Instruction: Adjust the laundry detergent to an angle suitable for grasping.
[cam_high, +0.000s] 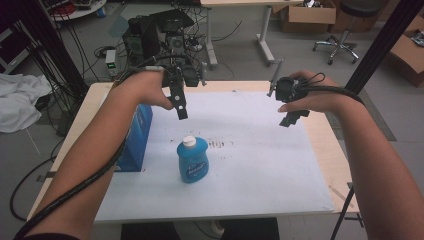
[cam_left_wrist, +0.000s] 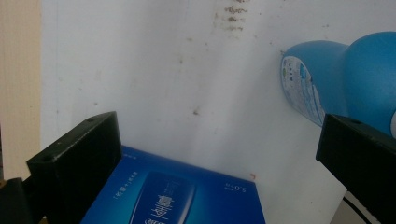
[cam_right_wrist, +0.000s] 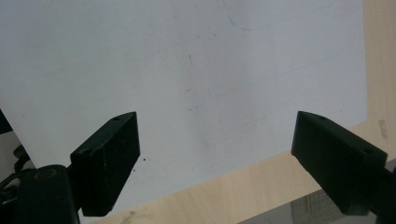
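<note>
Fingers on both grippers stand spread, pinching nothing. From the high view, the left gripper (cam_high: 180, 106) hangs above the blue bottle (cam_high: 192, 160), which stands upright below its tips, the blue box (cam_high: 136, 137) just left; the right gripper (cam_high: 292, 116) floats well apart. Left gripper view: the bottle (cam_left_wrist: 336, 88) lies beyond the right finger (cam_left_wrist: 359, 156), the box (cam_left_wrist: 177, 193) between them. Right gripper view: bare white sheet (cam_right_wrist: 187, 70) between the fingers (cam_right_wrist: 109, 158). Nothing looks grasped yet; I'd say all the work remains.

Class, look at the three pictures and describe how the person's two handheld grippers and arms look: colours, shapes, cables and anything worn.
Both grippers are black. The left gripper and the right gripper each end in two blocky, flat-faced jaws with small screw holes, as their own views show. A thick black cable trails from the left one along the forearm; a thinner black cable loops from the right. The forearms are bare, with no sleeves or gloves in view.
</note>
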